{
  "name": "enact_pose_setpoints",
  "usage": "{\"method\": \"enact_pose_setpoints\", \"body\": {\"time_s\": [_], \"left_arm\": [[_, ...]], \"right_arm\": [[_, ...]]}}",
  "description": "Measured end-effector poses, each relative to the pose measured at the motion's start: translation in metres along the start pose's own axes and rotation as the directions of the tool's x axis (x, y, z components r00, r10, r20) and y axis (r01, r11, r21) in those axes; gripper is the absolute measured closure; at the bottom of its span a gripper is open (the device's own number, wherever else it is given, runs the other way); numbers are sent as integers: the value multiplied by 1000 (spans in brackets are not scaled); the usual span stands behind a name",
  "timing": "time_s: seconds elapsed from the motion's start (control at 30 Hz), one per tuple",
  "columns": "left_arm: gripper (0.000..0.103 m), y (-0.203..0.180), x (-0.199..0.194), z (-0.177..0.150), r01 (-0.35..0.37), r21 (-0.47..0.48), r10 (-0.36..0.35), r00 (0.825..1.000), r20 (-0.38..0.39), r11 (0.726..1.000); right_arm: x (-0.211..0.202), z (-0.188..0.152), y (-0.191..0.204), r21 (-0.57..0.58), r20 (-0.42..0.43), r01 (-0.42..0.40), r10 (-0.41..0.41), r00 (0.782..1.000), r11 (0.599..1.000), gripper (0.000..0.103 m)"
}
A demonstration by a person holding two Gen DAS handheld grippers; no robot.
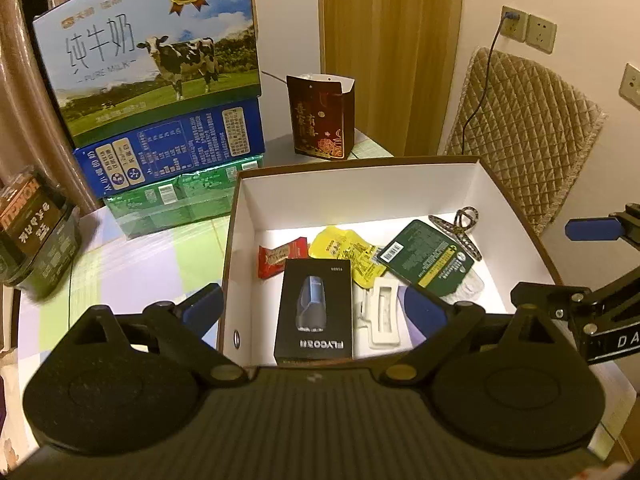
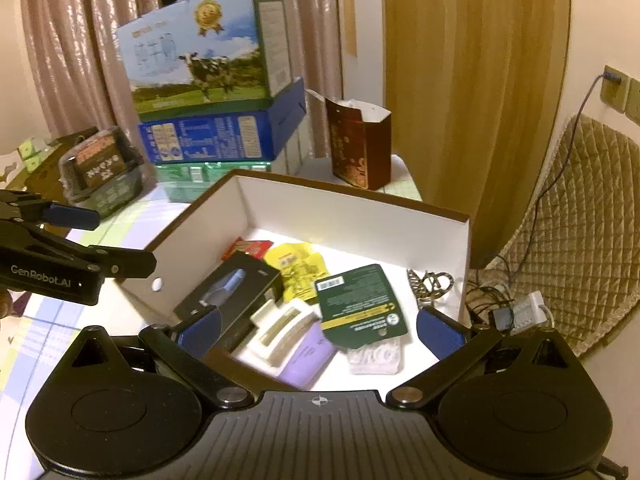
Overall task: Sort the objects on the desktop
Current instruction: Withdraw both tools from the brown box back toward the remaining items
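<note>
Left wrist view: the left gripper (image 1: 316,312) hangs with its blue fingers spread wide and nothing between the pads, over the near wall of an open white-lined box (image 1: 360,184). Inside lie a black shaver carton (image 1: 314,314) at 6 o'clock, a red snack packet (image 1: 280,258) at 10 o'clock, a yellow sachet (image 1: 340,248) behind it, a green backing card (image 1: 430,258) at 2 o'clock, a metal clip (image 1: 460,226) beyond it, and a white tray (image 1: 386,312) just beside the carton. Stacked milk cartons (image 1: 152,60) stand at 10 o'clock outside the box, a dark red paper bag (image 1: 322,118) at 12 o'clock, a wrapped tin (image 1: 36,240) at 9 o'clock.

Right wrist view: the right gripper (image 2: 318,330) is likewise spread and empty above the box's near edge. A purple packet (image 2: 308,358) lies under the white tray. A quilted cushion (image 2: 580,232) and tangled cables (image 2: 500,308) crowd 3 o'clock.
</note>
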State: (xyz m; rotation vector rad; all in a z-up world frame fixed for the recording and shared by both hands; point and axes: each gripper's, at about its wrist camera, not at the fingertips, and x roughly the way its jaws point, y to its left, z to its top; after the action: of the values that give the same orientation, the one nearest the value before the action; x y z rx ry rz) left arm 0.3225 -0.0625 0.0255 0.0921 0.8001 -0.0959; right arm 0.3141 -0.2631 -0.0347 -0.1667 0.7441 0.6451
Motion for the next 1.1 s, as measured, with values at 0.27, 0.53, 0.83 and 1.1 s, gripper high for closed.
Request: {"method": "enact_pose_setpoints", "body": {"time_s": [0.27,0.53,0.83,1.1], "left_arm": [[8,5,-25,-43,4,-20,-4,1000,-21,1000],[8,10,-27,-92,9,-61,-15,995,-98,998],[8,7,-24,-124,38,-84,-49,990,-134,996],[8,2,-13,-145,65,-74,-77,984,-163,995]], "right_arm": [[-19,-34,23,-22,4,-25,25,1000,999,2],[-13,-75,40,-21,-87,-53,51,995,998,2],[-7,-99,40,9,-142,-61,62,988,998,2],[4,-123,38,14,-203,-41,43,978,999,2]]}}
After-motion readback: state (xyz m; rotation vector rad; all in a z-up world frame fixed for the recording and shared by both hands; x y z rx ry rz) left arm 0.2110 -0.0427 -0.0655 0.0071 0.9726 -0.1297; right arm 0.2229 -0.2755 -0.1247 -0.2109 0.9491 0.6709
